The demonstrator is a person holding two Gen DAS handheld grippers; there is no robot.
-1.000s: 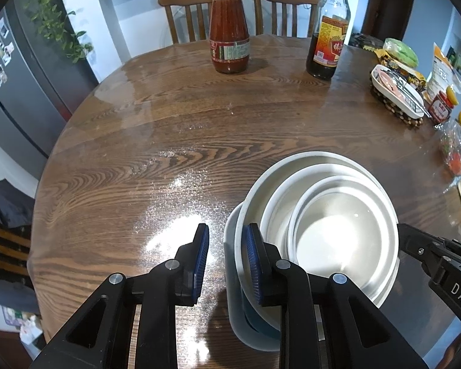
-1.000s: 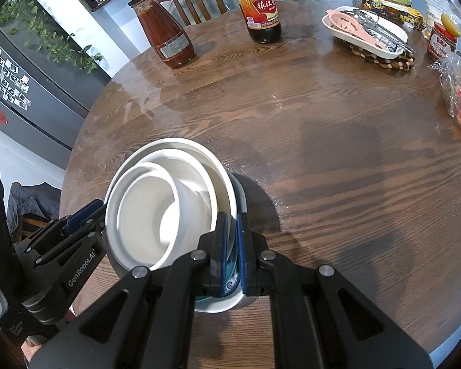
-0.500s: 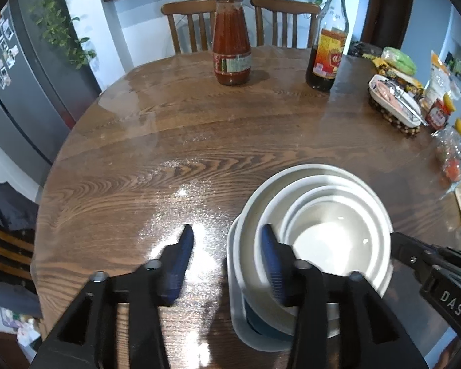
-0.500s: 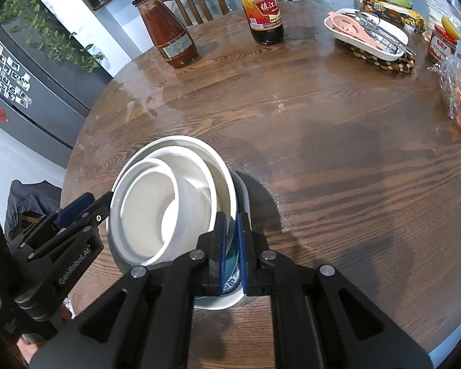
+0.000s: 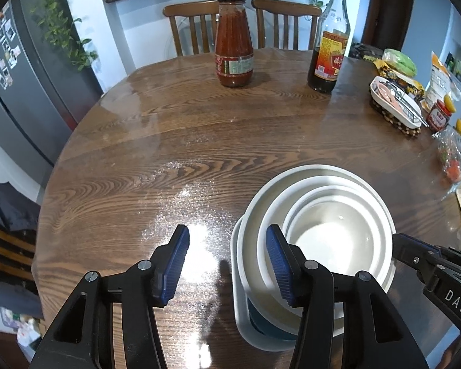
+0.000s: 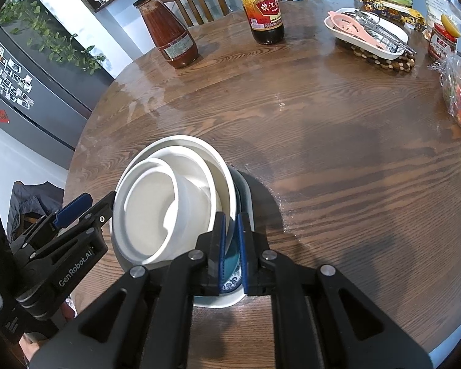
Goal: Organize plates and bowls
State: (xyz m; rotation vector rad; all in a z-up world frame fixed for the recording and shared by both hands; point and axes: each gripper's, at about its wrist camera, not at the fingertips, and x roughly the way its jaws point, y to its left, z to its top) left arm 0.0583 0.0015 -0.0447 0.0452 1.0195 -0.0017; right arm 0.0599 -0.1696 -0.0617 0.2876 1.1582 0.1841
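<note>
A stack of white bowls (image 5: 329, 233) sits nested on a blue-patterned bowl and a pale plate (image 5: 239, 307) at the near edge of the round wooden table (image 5: 199, 153). My left gripper (image 5: 227, 261) is open, its right finger over the stack's left rim, its left finger over bare table. In the right wrist view the stack (image 6: 169, 203) sits left of centre. My right gripper (image 6: 231, 246) is shut on the right rim of the blue-patterned bowl (image 6: 230, 264). The left gripper shows there at the stack's left side (image 6: 76, 212).
A red sauce jar (image 5: 233, 43) and a dark vinegar bottle (image 5: 330, 37) stand at the far side. A white tray of utensils (image 5: 395, 103) on a beaded mat, jars and bagged food sit at the right edge. Two chairs stand behind; a fridge stands at the left.
My left gripper has opened wider and let go of the stack's left rim, drawing back a little. My right gripper stays shut on the bowl rim.
</note>
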